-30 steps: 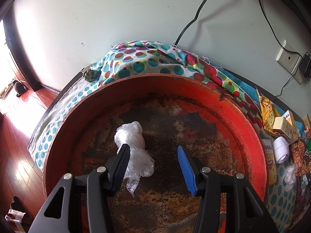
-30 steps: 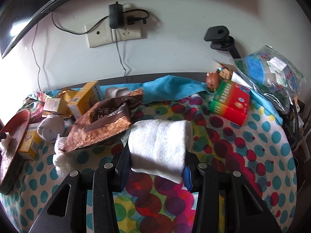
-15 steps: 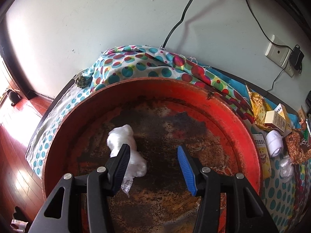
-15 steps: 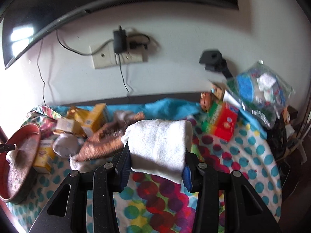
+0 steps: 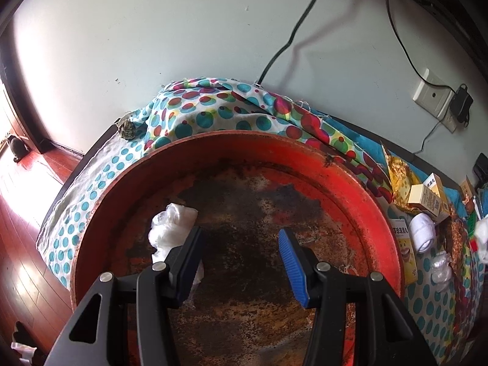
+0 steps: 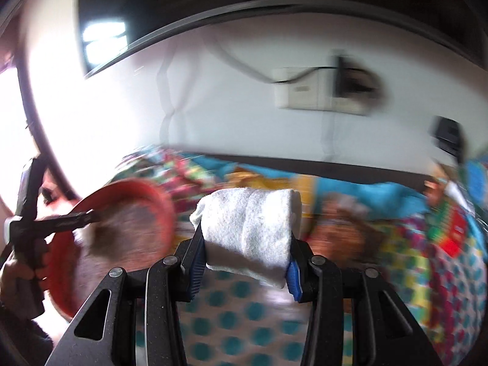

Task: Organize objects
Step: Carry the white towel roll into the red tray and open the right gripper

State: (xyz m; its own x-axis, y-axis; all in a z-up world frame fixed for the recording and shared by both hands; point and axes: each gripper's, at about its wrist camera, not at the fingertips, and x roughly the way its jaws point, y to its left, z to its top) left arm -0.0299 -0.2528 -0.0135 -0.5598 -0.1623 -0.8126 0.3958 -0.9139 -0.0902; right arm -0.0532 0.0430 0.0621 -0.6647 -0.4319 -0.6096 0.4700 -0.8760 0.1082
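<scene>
L gripper [image 5: 241, 256] is hovering over the red basin [image 5: 360, 189], jaws parted w/ nothing between them, released. Crumpled plastic bag [image 5: 170, 228] is lying on the rusty basin floor, just outside and partly behind the L finger, same spot as a sec ago; L hand is barely shifting.

Basin's R side, beyond the rim: yellow box [image 5: 427, 196], white sock ball [image 5: 422, 233], all still on the dotted cloth [image 5: 195, 113], none sorted yet.

R gripper [image 6: 244, 262] is clenched on the rolled white towel [image 6: 250, 231], pads pressing both its sides, roll sticking up and fwd past the tips. What's changing: a sec ago towel was held over the cloth w/ clutter straight ahead; now R view is smearing w/ motion and the basin [image 6: 131, 189] is coming in at its L, w/ the other gripper's finger [image 6: 70, 219] reaching over it.

Reading it as: towel is being carried twd basin, prob. next item in. Drop not yet made. L tool may be crowding the landing spot.
</scene>
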